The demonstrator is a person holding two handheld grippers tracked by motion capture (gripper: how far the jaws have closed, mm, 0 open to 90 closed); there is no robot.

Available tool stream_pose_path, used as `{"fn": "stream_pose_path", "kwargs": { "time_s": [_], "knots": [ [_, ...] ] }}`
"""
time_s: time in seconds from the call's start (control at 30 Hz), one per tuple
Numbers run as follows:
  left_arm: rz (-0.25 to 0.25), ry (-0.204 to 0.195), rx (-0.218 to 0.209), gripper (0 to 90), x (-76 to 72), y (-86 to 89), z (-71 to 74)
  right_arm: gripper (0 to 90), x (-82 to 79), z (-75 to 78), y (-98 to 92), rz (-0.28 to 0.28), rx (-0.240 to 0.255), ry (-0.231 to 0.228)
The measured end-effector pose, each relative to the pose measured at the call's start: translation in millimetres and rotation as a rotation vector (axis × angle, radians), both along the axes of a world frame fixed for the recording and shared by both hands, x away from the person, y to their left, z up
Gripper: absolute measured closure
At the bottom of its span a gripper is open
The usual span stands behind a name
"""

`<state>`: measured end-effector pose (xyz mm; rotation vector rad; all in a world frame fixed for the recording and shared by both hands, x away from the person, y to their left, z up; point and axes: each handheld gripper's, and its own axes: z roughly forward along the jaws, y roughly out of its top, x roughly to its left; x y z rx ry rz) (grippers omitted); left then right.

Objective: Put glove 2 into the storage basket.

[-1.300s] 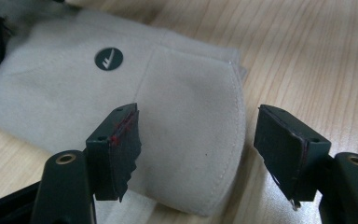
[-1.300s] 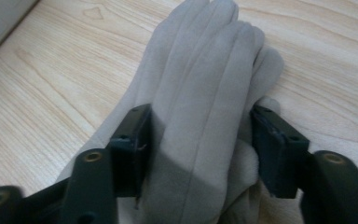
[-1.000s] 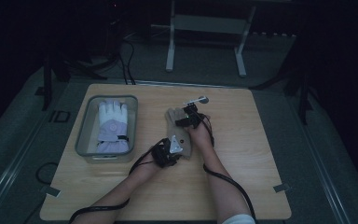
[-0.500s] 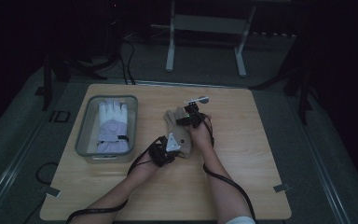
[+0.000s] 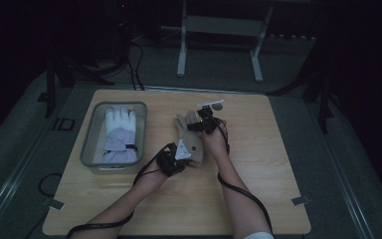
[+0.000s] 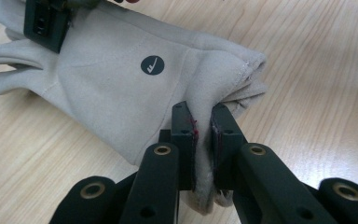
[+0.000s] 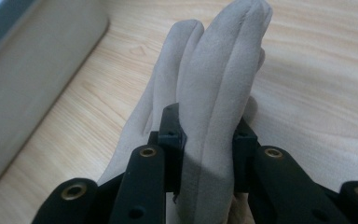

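Dark surroundings close in on a pale wooden desk, with the legs of a metal stand on the floor beyond its far edge. Near the middle of the desk lies a beige glove, its fingers pointing toward the far side and its cuff toward the person. The left tool is clamped on the cuff end: in the left gripper view its jaws stand nearly together with a fold of the glove's cuff fabric pinched between the pads, close to a small dark round logo on the back of the glove. The right tool grips the finger end; in the right gripper view its jaws have just been closing and now press on either side of the bunched fingers of the glove, which stand up between them. Both forearms come in from the near edge, cables trailing from each tool. To the left of the glove, well apart from it, sits a grey tray holding a white and lilac glove with its fingers toward the far side. A small round object lies just beyond the right tool, too small to identify.
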<state>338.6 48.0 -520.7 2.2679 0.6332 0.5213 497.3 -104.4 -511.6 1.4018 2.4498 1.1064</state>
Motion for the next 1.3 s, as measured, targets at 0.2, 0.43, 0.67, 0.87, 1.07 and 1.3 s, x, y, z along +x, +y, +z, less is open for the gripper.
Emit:
{"fn": "stream_pose_path", "kwargs": {
  "time_s": [0.2, 0.43, 0.67, 0.87, 1.07, 1.3],
  "knots": [
    [0.006, -0.026, -0.003, 83.0, -4.7, 5.4, 15.5, 73.3, -2.4, 18.5, 3.2, 0.016, 0.026, -0.028],
    [0.017, -0.053, 0.006, 83.0, -10.0, 14.5, 35.4, 73.3, -5.1, 37.3, 10.0, 0.030, 0.044, -0.044],
    [0.029, -0.074, 0.002, 83.0, -13.0, 27.5, 52.5, 73.3, -8.2, 66.0, 26.2, 0.056, 0.072, -0.083],
    [0.046, -0.100, 0.002, 83.0, -16.1, 39.6, 64.4, 73.2, -8.6, 82.9, 36.9, 0.070, 0.091, -0.100],
    [0.066, -0.116, 0.006, 83.0, -19.2, 53.3, 73.2, 73.2, -8.8, 94.0, 51.1, 0.085, 0.095, -0.111],
    [0.109, -0.123, 0.020, 83.0, -24.8, 82.1, 78.0, 73.2, -11.3, 107.0, 88.5, 0.134, 0.090, -0.138]
  ]
}}
